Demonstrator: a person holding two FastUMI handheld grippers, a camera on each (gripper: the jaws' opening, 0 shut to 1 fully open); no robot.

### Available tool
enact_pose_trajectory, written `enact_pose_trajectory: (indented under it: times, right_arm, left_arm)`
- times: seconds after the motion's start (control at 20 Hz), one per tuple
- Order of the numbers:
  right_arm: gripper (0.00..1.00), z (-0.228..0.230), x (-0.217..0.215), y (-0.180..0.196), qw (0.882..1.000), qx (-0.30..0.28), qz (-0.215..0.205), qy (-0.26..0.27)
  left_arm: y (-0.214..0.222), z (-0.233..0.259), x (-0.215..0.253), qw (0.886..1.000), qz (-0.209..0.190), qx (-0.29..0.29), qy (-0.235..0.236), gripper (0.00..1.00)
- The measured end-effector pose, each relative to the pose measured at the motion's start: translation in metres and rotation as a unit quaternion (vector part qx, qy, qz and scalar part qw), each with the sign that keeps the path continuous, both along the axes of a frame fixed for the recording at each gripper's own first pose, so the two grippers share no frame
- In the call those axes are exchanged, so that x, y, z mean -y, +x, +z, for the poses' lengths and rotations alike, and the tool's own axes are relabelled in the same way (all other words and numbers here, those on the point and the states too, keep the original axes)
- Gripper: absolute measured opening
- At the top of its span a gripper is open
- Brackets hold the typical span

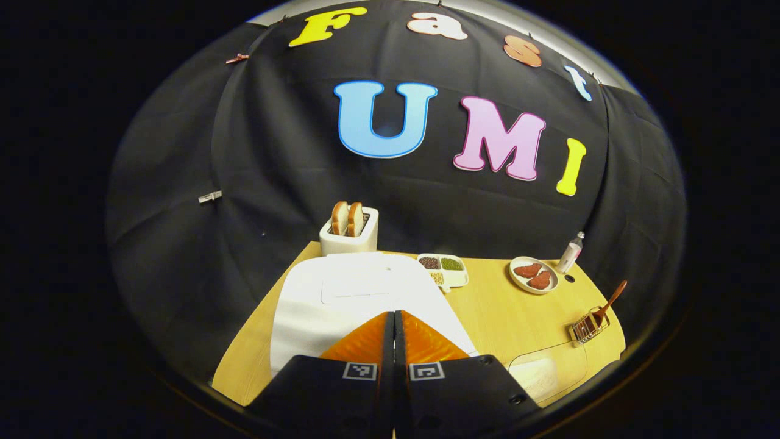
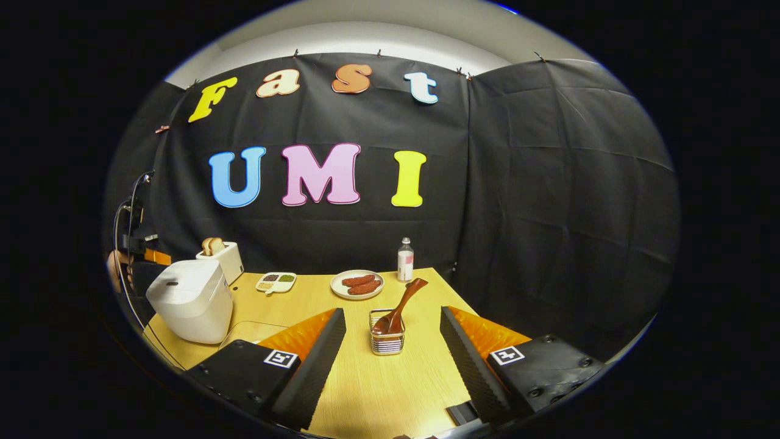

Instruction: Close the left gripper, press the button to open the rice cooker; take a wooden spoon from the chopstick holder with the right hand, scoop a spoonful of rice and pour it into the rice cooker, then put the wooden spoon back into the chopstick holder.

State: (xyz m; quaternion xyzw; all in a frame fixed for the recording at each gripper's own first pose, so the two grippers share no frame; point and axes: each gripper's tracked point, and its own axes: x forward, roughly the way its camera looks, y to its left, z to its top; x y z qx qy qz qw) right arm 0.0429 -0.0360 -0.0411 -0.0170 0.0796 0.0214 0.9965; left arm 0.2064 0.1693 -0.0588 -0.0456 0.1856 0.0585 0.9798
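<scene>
Right gripper view: toaster (image 2: 223, 255) behind rice cooker (image 2: 192, 299).

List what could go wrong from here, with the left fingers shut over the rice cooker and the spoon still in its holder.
1. The left gripper hangs over the closed white rice cooker; I cannot make out the button, so a press may miss it.
2. The wooden spoon leans in a light wire chopstick holder; pulling it sideways with the open right gripper may tip the holder.
</scene>
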Motion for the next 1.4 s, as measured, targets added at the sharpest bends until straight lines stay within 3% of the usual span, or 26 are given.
enact_pose_trajectory:
  times: [0.3,0.35,0.6,0.95,1.2,1.4]
  right_arm:
    - [0.99,-0.011,-0.003,-0.016,1.000,-0.015,-0.015,-0.008]
    - [0.99,-0.012,-0.004,-0.019,1.000,-0.016,-0.017,-0.008]
    - [0.99,-0.017,-0.016,-0.033,1.000,-0.021,-0.023,0.000]
    - [0.99,-0.034,-0.049,-0.062,0.999,-0.037,-0.015,0.007]
    - [0.99,-0.019,-0.041,-0.076,0.999,-0.015,-0.034,-0.004]
    - [0.99,-0.009,-0.040,-0.074,0.999,0.001,-0.043,0.003]
  left_arm:
    - [0.000,-0.039,-0.005,0.998,-0.011,-0.047,-0.033,0.05]
    - [0.001,-0.044,-0.005,0.998,-0.012,-0.053,-0.041,0.09]
    - [-0.003,-0.048,-0.003,0.996,-0.015,-0.046,-0.079,0.06]
    - [-0.005,-0.049,-0.004,0.996,-0.040,-0.045,-0.064,0.06]
    - [-0.006,0.029,-0.004,0.998,-0.046,0.052,0.008,0.06]
    - [-0.028,0.106,0.012,0.988,-0.060,0.133,0.041,0.05]
